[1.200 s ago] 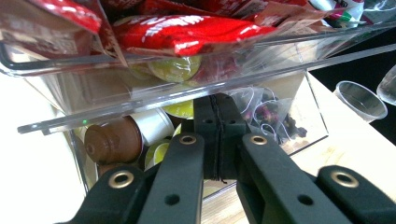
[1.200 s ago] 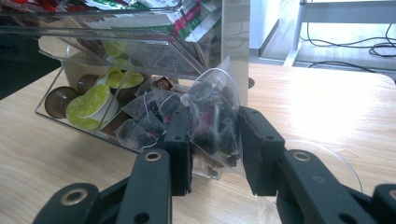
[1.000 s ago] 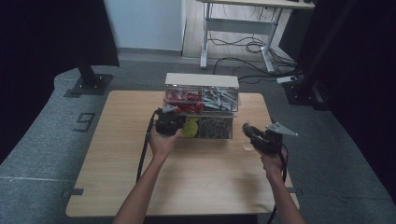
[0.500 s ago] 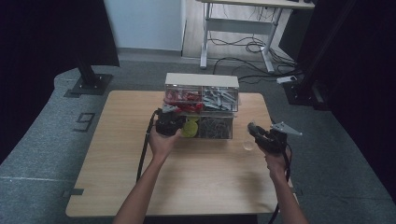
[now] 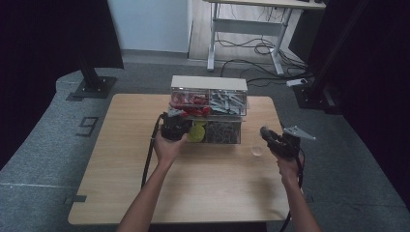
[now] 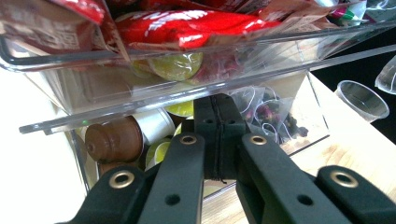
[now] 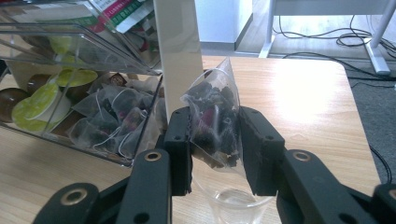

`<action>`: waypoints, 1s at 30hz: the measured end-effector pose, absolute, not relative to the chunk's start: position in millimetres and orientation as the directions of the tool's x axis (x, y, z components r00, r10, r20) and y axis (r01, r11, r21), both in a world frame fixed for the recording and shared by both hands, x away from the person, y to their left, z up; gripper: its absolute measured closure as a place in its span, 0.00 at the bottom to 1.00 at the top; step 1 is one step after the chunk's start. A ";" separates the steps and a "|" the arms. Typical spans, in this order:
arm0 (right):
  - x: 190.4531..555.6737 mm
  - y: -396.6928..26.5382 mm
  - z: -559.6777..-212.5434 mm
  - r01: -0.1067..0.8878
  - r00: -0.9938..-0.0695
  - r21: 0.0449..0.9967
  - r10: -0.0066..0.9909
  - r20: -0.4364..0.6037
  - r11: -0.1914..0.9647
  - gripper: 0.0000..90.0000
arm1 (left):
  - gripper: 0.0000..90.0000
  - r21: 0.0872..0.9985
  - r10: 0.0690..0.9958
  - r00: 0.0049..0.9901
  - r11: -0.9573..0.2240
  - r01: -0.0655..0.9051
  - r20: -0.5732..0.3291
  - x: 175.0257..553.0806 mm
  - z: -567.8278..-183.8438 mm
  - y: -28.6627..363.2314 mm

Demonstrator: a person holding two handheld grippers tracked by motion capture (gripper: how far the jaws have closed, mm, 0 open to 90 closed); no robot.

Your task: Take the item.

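clear mesh tea bag (image 7: 214, 126), seemingly plastic

A light wooden bench (image 5: 145, 193) stands on grey carpet (image 5: 43, 145); behind, a pale wall (image 5: 150, 24), a metal-legged desk (image 5: 246, 29) over tangled cables (image 5: 251, 48), black curtains (image 5: 43, 43) at both sides

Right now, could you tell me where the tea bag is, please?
The tea bag is pinched in the right gripper, just above the clear cup, right of the drawer organiser.
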State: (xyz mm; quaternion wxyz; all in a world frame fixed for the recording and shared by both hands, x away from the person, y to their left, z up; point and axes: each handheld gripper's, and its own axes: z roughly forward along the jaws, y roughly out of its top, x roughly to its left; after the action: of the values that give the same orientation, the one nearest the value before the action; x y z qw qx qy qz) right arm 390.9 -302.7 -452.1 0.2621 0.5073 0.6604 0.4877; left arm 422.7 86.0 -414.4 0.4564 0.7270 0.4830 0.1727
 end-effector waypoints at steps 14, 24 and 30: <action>393.9 -298.7 -454.2 0.400 -0.315 0.915 0.946 0.078 0.058 0.55 | 1.00 0.830 0.859 0.477 -0.122 0.545 -0.186 422.4 -414.8 84.4; 382.7 -296.2 -454.7 0.373 -0.295 0.928 0.951 0.091 0.027 0.45 | 1.00 0.831 0.858 0.477 -0.120 0.543 -0.188 421.9 -414.7 82.8; 371.7 -294.2 -460.0 0.373 -0.326 0.928 0.938 0.117 0.014 0.45 | 1.00 0.831 0.857 0.480 -0.121 0.543 -0.189 421.6 -414.7 82.0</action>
State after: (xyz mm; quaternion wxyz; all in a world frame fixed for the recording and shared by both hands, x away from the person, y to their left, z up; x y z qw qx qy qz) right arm 371.7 -294.2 -460.0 0.2887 0.5037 0.6507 0.4894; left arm 421.6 82.0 -414.7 0.4570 0.7287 0.4802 0.1717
